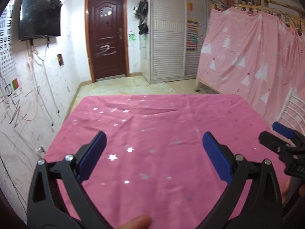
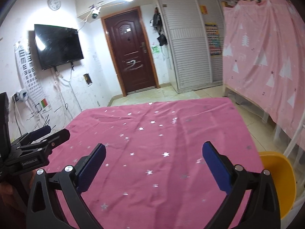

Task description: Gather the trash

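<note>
My left gripper (image 1: 154,139) is open and empty, held above the near part of a table covered with a pink star-print cloth (image 1: 152,118). My right gripper (image 2: 154,148) is open and empty above the same cloth (image 2: 162,126). The right gripper also shows at the right edge of the left wrist view (image 1: 282,135), and the left gripper at the left edge of the right wrist view (image 2: 47,133). A yellow bin (image 2: 280,181) stands off the table's right edge, beside my right gripper. No trash shows on the cloth.
A brown door (image 1: 107,36) is straight ahead across a tiled floor (image 1: 124,85). A TV (image 1: 39,13) hangs on the scribbled left wall. A pink curtain (image 1: 253,57) covers a bunk bed on the right. A white chair (image 1: 293,110) stands by the table's right side.
</note>
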### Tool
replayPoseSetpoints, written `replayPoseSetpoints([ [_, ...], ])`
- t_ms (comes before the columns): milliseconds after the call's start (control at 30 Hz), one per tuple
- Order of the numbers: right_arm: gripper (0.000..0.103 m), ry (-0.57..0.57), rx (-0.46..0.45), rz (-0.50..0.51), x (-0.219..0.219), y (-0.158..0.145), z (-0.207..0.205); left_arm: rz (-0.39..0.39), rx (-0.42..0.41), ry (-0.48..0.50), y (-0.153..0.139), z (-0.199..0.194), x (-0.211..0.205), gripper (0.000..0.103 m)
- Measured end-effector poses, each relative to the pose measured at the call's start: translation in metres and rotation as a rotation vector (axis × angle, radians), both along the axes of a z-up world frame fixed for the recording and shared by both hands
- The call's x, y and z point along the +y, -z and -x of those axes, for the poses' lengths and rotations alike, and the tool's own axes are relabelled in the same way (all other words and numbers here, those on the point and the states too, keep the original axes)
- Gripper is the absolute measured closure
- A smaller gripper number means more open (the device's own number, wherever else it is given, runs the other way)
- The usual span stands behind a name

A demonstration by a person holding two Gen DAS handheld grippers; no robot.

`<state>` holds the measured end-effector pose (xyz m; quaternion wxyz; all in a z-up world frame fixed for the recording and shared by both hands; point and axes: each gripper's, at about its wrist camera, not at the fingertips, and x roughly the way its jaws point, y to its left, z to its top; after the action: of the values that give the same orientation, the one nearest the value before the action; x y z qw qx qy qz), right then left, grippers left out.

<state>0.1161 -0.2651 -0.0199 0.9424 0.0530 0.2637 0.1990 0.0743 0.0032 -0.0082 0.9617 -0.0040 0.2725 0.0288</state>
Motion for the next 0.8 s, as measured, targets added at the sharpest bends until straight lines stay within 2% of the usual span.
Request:
replayPoseSetpoints([
  [100, 0.009, -0.029, -0.017, 0.035, 0.017, 0.001, 0.002, -0.001, 0.004, -0.017, 0.007, 0.002, 0.013, 0.006],
  [300, 0.009, -0.049, -0.036, 0.077, 0.031, 0.002, 0.004, 0.046, 0.011, -0.004, 0.014, -0.004, 0.025, 0.006],
  [800, 0.009, -0.059, -0.016, 0.077, 0.028, 0.007, 0.002, 0.031, 0.023, 0.004, 0.017, -0.007, 0.02, 0.006],
])
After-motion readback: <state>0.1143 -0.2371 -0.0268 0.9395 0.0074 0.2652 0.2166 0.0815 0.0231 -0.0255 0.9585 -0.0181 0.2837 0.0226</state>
